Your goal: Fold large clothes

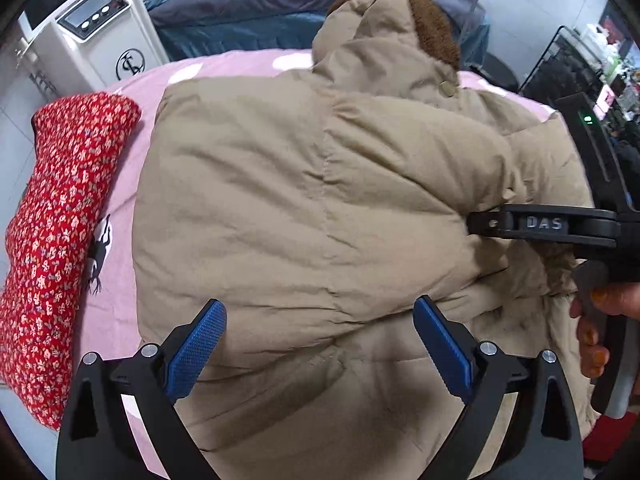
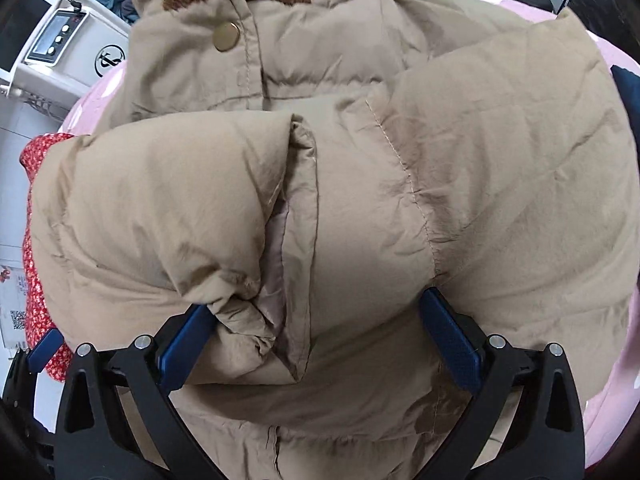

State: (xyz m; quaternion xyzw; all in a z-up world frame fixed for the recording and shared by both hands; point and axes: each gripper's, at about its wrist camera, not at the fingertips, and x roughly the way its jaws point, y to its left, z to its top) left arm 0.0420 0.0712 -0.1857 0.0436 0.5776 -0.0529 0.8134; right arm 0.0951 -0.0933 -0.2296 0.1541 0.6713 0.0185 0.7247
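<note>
A tan puffer jacket point(image 1: 304, 184) with a brown fleece collar point(image 1: 432, 20) lies spread on a pink sheet point(image 1: 120, 200). Its sleeves are folded across the body; the left sleeve's cuff shows in the right wrist view point(image 2: 240, 312). My left gripper point(image 1: 320, 320) is open, its blue pads just above the jacket's lower part. My right gripper point(image 2: 320, 320) is open, its jaws standing wide around the jacket's puffy middle beside the cuff. It also shows in the left wrist view point(image 1: 480, 224), pressed against the jacket's right side. The jacket fills the right wrist view point(image 2: 480, 160).
A folded red floral garment point(image 1: 60, 240) lies on the sheet's left side. A white machine with a display point(image 1: 92, 36) stands at the back left. Dark blue bedding point(image 1: 260, 8) lies behind. A black rack point(image 1: 560, 64) stands at the right.
</note>
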